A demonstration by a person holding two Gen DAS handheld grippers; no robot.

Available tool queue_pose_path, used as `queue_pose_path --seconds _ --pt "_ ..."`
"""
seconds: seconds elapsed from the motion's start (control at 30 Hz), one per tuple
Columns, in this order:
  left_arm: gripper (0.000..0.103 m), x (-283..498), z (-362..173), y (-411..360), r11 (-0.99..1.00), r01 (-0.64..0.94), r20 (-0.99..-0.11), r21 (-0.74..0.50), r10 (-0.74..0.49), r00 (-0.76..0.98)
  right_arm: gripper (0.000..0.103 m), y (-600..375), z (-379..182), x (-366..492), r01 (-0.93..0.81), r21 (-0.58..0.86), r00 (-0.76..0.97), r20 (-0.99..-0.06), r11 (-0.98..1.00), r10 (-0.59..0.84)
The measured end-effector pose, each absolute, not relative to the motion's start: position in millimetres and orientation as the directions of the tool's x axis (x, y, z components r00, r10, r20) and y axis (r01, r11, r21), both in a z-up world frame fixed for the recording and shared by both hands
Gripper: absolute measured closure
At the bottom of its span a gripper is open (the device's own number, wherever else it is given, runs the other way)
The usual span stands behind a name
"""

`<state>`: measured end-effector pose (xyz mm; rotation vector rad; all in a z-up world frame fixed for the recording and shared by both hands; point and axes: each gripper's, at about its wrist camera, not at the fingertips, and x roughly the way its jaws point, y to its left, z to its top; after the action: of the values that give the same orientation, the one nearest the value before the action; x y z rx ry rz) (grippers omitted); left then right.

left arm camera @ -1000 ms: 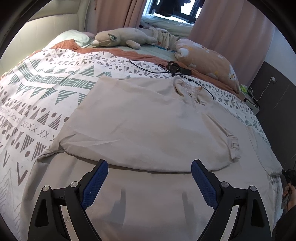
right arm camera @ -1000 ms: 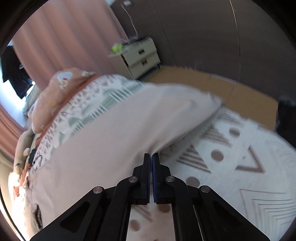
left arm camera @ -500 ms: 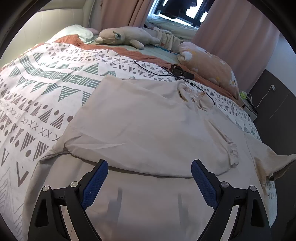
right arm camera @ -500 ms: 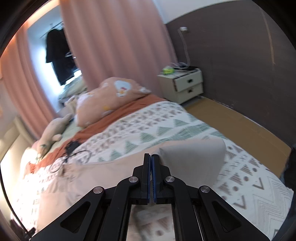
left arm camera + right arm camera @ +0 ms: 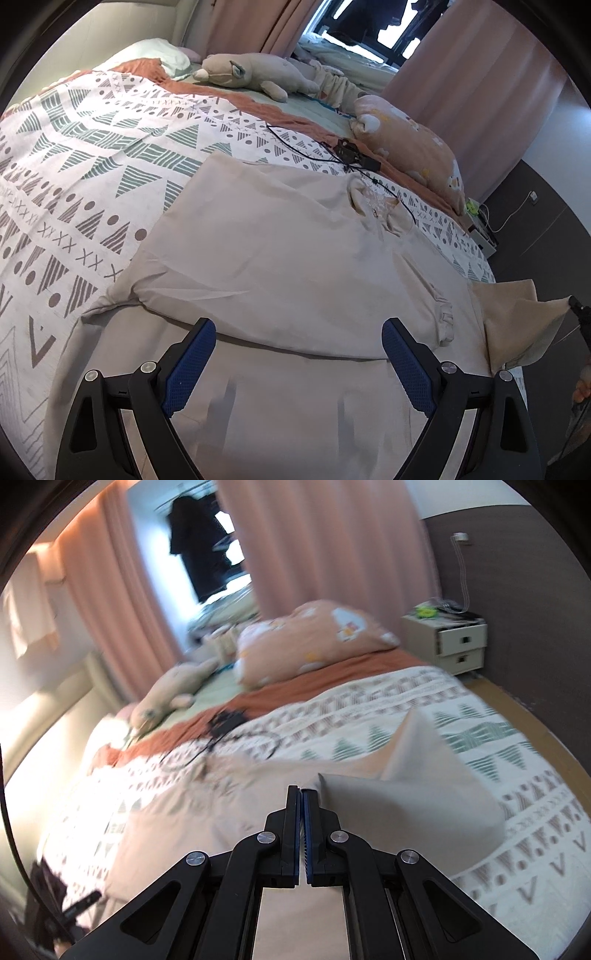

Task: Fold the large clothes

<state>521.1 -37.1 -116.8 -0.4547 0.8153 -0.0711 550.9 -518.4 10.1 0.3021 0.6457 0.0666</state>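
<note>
Patterned quilt (image 5: 74,155) covers bed; beige garment (image 5: 280,258) spread flat on it, soft, creased, sleeve folded in. Left tongs (image 5: 299,365) wide above near hem. Right tongs (image 5: 303,805) pinched on lifted right corner, peaked.

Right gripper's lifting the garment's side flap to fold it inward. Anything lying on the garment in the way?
Mostly no. The beige garment is bare across the middle. Only a black cable crosses its collar at the far end. The right gripper is shut on the flap; the left gripper hovers open.
</note>
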Motion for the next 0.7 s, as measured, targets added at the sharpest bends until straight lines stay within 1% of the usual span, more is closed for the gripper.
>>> queue_pose_path --seconds 0.1,0.3,0.43,0.6,0.67,0.7 --pt "0.011 521.1 -119.2 -33.5 0.904 -0.122 -0.692 -0.409 -0.22 0.688 0.1 -482.1 -6.3 560.5 -0.017 0.291 0.761 -0.617 0.957 0.201" --pt "0.011 521.8 -121.9 -25.2 0.89 -0.127 -0.694 -0.437 -0.243 0.678 0.1 -421.5 -55.9 568.5 -0.077 0.317 0.685 -0.672 0.945 0.281" --pt "0.011 520.4 -121.5 -23.2 0.885 -0.125 -0.69 -0.449 -0.255 0.677 0.1 -405.2 -93.6 569.1 -0.038 0.393 0.649 -0.69 0.919 0.322" --pt "0.011 521.5 -121.5 -24.6 0.89 -0.125 -0.694 -0.44 -0.249 0.675 0.1 -391.5 -127.3 561.5 0.001 0.469 0.643 -0.677 0.883 0.358" --pt "0.011 522.8 -123.2 -25.6 0.892 -0.126 -0.699 -0.434 -0.245 0.671 0.099 -390.9 -143.4 558.0 0.03 0.51 0.632 -0.676 0.86 0.379" --pt "0.011 523.0 -124.2 -26.4 0.895 -0.127 -0.702 -0.428 -0.241 0.67 0.094 -394.0 -151.5 557.1 0.041 0.541 0.622 -0.672 0.84 0.402"
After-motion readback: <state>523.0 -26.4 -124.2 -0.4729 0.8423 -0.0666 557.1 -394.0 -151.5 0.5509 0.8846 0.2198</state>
